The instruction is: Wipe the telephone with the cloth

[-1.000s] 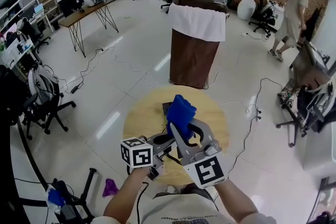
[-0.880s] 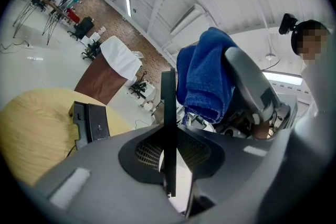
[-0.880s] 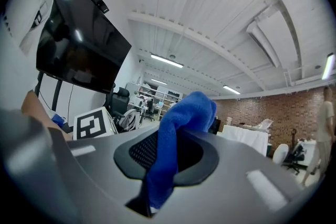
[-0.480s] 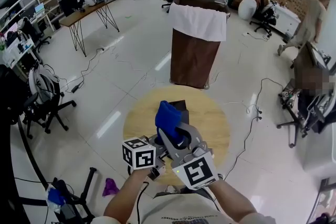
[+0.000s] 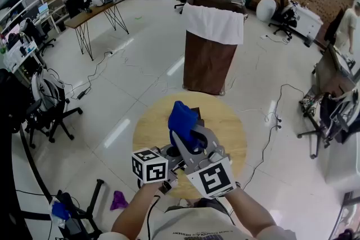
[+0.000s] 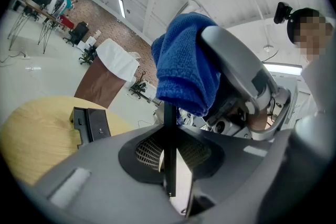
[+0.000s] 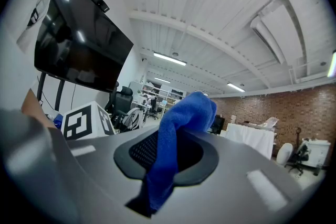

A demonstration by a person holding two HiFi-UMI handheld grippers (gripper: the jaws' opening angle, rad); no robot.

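Both forearms reach forward over the round wooden bench (image 5: 225,121), with the two grippers close together. The right gripper (image 5: 185,135) angles upward, its jaws pinching the blue cloth (image 5: 181,118). Just beneath, the left gripper (image 5: 172,153) has its jaws clamped on the black handset (image 6: 169,155), seen edge-on. The telephone base (image 6: 90,123) lies on the bench.

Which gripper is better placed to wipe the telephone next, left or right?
Right: the right gripper is shut on the blue cloth; the left gripper grips only a thin black piece.
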